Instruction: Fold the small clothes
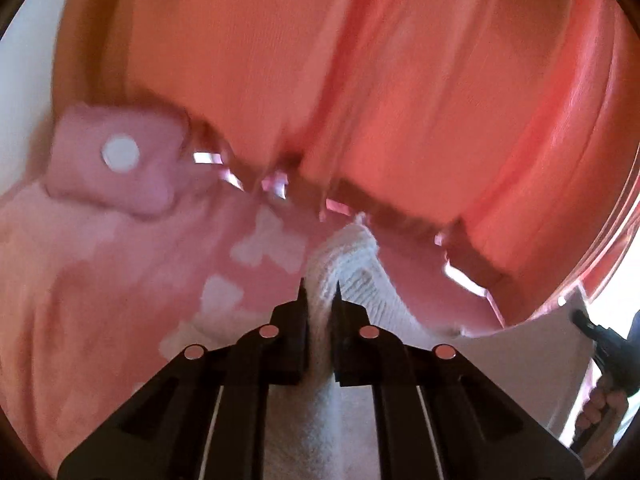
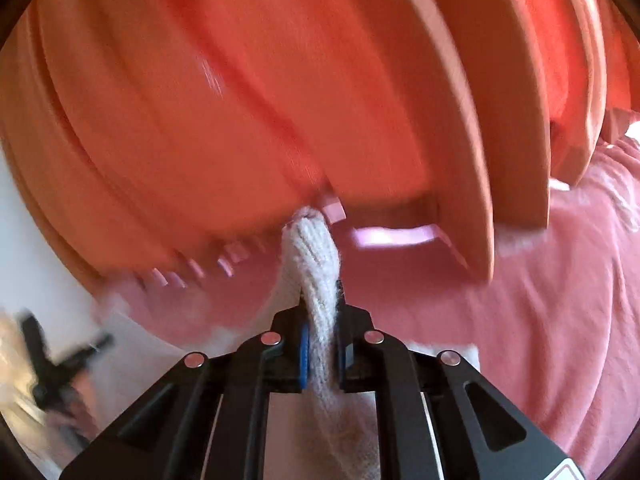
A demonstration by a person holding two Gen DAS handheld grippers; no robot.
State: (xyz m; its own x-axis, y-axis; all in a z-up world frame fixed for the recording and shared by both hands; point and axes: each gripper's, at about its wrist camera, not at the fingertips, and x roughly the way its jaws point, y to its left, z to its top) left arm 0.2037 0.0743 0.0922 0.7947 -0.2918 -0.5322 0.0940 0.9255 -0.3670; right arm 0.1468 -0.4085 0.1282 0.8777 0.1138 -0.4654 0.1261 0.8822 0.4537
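Between the pinched fingers of the left gripper (image 1: pixel 320 292) runs a white knit sock (image 1: pixel 352 264) — its ribbed end lies just ahead on a pink bedcover (image 1: pixel 100 272). The right gripper (image 2: pixel 320 300) pinches the sock's other end (image 2: pixel 314 248) — an orange wooden headboard (image 2: pixel 240 100) rises beyond.

No text, label, brand, number or sign can be read in either view. The only candidate is a small red-outlined mark on a white sticker (image 2: pixel 570 472) at the lower right edge of the right wrist frame, on the black gripper body; it is cut off by the frame and shows no legible characters.
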